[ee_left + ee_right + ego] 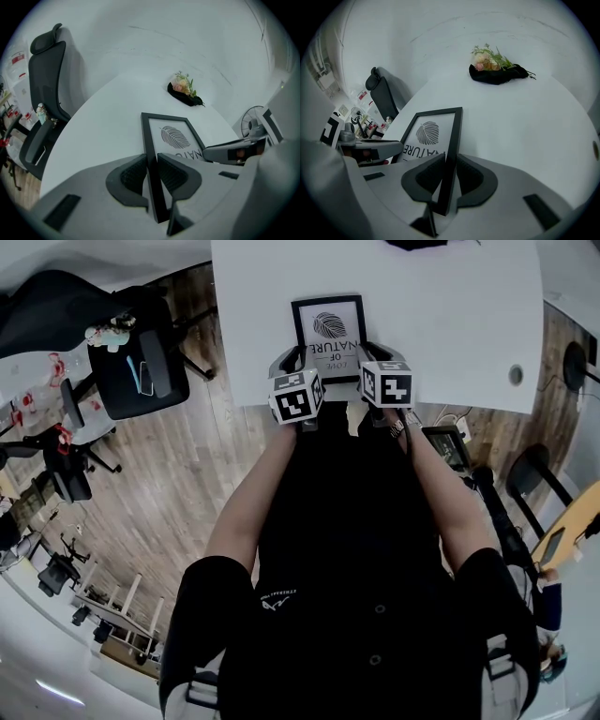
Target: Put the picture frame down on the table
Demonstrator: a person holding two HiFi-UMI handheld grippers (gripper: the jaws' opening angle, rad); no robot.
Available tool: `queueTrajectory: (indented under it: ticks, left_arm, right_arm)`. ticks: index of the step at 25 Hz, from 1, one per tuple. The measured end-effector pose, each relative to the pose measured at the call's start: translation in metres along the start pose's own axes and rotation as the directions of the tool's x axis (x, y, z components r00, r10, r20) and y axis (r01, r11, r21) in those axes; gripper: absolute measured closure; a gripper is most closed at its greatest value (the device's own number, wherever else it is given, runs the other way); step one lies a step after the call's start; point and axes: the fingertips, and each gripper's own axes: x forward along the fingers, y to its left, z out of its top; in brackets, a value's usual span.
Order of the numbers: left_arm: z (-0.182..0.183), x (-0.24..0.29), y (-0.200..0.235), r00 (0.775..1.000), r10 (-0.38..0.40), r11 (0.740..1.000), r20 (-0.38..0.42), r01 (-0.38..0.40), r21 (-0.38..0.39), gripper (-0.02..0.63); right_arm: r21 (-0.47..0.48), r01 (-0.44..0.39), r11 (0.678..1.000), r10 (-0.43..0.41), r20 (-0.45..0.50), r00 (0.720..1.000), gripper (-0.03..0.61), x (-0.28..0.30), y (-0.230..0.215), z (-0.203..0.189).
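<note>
Over the near edge of the white table (pixel 450 324), the picture frame (pixel 327 334) hangs low, print facing up. The left gripper (pixel 152 164) and right gripper (pixel 450 164) each clamp one side rail, apparently to keep it balanced for an even set-down.

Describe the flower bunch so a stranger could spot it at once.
Start at the white table. Beyond the black picture frame, near the far edge, lies the flower bunch. Pink blooms and green sprigs on a dark wrap mark it out.
</note>
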Motion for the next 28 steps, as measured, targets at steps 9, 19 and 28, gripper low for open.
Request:
queueTrajectory:
  ticks: [9, 19, 28]
  left_arm:
    - [0.000, 0.002, 0.001, 1.000, -0.010, 1.000, 0.002, 0.010, 0.009, 0.537]
    - [0.014, -0.016, 0.005, 0.998, 0.015, 0.999, 0.069, -0.018, 0.040, 0.526]
    - [0.021, -0.039, -0.014, 0.989, -0.026, 0.995, 0.148, 0.012, 0.097, 0.606]
  right_arm:
    - [-0.025, 0.019, 0.999, -0.019, 0.006, 1.000, 0.488, 0.003, -0.001, 0.000]
    - [-0.007, 0.029, 1.000, -0.028, 0.077, 0.997, 0.458, -0.012, -0.003, 0.012]
    - [-0.028, 0.008, 1.000, -0.004, 0.149, 0.989, 0.578, -0.032, 0.006, 0.017]
